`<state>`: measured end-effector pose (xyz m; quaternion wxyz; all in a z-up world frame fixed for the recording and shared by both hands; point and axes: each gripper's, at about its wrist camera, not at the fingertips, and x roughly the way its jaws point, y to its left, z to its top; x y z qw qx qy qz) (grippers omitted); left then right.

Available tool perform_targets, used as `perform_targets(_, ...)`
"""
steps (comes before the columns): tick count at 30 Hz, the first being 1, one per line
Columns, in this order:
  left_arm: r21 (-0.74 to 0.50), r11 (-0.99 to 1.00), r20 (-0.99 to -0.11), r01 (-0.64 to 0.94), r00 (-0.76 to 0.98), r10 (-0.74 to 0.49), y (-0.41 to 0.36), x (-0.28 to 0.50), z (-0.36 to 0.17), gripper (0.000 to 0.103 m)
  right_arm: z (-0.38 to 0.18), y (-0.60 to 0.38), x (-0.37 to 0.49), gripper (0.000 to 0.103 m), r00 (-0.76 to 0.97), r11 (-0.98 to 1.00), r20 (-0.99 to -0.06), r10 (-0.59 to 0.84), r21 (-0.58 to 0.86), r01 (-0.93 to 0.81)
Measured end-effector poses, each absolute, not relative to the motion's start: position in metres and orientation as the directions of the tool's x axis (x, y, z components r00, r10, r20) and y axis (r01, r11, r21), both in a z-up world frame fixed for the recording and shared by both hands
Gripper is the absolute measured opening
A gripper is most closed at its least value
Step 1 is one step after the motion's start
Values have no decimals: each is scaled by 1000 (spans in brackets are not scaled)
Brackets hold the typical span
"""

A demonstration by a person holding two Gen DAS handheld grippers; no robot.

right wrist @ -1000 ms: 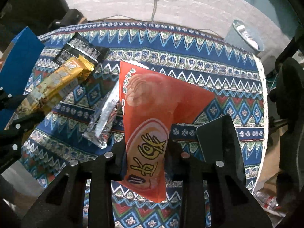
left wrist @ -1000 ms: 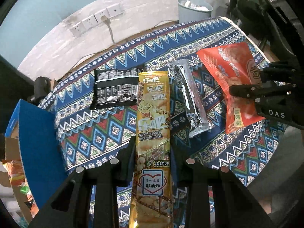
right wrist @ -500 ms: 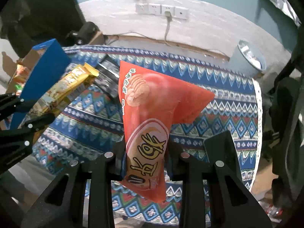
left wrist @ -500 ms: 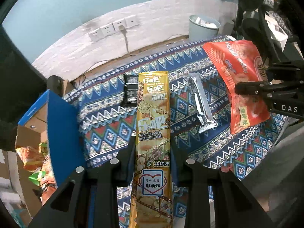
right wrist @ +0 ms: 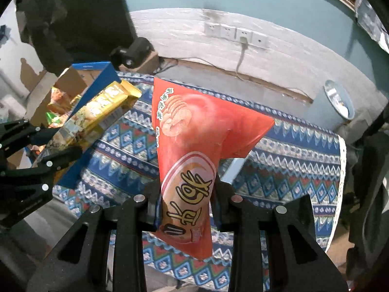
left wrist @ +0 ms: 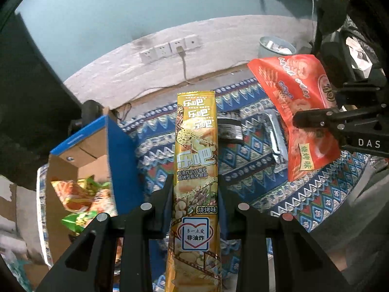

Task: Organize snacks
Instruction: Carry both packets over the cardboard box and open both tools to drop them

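left gripper (left wrist: 194, 194) clamps gold packet (left wrist: 195, 146), long axis forward | right gripper (right wrist: 186, 189) clamps red bag (right wrist: 194, 146) | cardboard box (left wrist: 80, 150) lies left, nearer left gripper

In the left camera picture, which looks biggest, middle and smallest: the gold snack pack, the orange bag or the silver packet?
1. gold snack pack, though it is nearest the camera
2. orange bag
3. silver packet, partly hidden
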<state>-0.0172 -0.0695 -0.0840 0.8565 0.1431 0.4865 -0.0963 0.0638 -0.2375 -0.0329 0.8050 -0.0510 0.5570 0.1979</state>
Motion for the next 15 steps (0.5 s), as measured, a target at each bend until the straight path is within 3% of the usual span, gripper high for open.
perform_targets(15,142,971,-827,191,561,10,-4,-22,-63,31,-11,-165,74,29,292,864,-895,336,170,-474)
